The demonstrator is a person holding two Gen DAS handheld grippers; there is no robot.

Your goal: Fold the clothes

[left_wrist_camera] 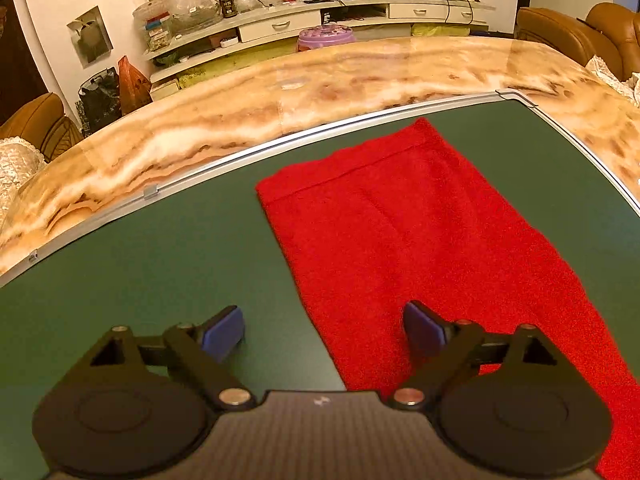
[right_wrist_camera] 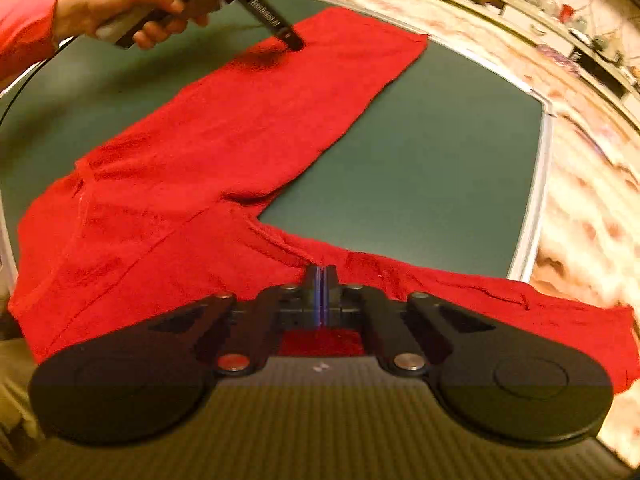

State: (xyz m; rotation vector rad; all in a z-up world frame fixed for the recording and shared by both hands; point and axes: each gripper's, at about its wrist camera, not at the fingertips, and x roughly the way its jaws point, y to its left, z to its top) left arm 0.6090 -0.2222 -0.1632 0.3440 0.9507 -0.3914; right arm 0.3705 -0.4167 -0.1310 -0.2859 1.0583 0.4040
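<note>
two grippers are in play. my right gripper point(right_wrist_camera: 321, 276) has its jaws pressed flat together, blue pads meeting with no gap, and red cloth lies right at and under their tips; whether any fabric is pinched between them i cannot tell. it sits low over the near leg of the red trousers point(right_wrist_camera: 208, 148), close to the crotch where the two legs fork apart.

my left gripper point(left_wrist_camera: 323, 326) is spread wide, one blue pad point(left_wrist_camera: 223, 334) over the bare green mat point(left_wrist_camera: 140, 248) and the other over the cloth, straddling the left edge of the far trouser leg. from the right wrist view i see it angled steeply downward, its tip touching or just above that leg partway along, with my left hand point(right_wrist_camera: 128, 8) wrapped around the handle and a red sleeve point(right_wrist_camera: 24, 28) behind it.

the trousers point(left_wrist_camera: 420, 220) lie flat on the mat in a v, one leg running to a hemmed end near the mat's far rim, the other stretching right. the mat rests on a marble-patterned table point(left_wrist_camera: 320, 80).
</note>
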